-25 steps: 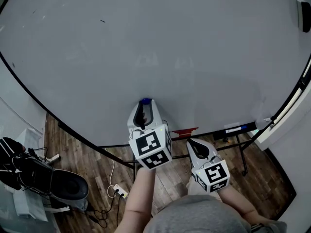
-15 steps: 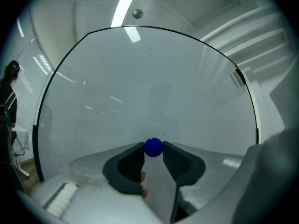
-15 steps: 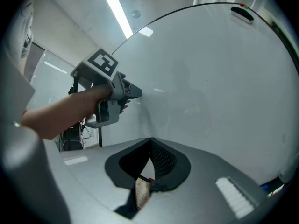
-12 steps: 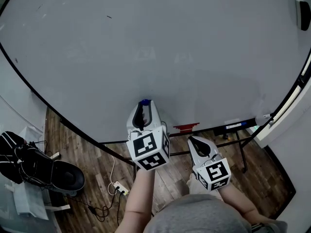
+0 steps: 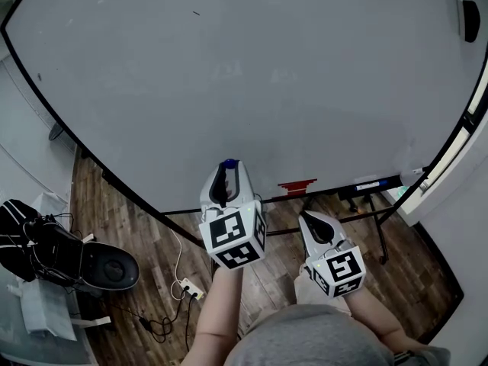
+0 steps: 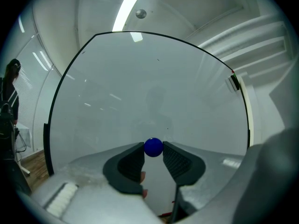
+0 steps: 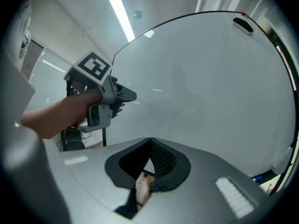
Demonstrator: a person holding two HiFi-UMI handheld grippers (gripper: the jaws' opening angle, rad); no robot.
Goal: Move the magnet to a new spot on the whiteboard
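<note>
A small blue ball magnet (image 6: pixel 153 147) sits between the tips of my left gripper (image 6: pixel 153 150), which is shut on it. In the head view the magnet (image 5: pixel 227 163) shows at the front of the left gripper (image 5: pixel 226 168), held up to the lower part of the whiteboard (image 5: pixel 267 75). Whether it touches the board I cannot tell. My right gripper (image 5: pixel 306 217) hangs lower and to the right, short of the board. Its jaws meet at the tips in the right gripper view (image 7: pixel 150 141), with nothing between them.
A black eraser (image 5: pixel 467 19) sticks near the board's top right corner. A red item (image 5: pixel 296 185) lies on the tray at the board's lower edge. A black chair with bags (image 5: pixel 46 254) and a power strip (image 5: pixel 188 287) stand on the wooden floor at the left.
Both grippers have shifted a little leftward along the whiteboard, and the head view has swung with them. The blue magnet stays held in the left gripper.
</note>
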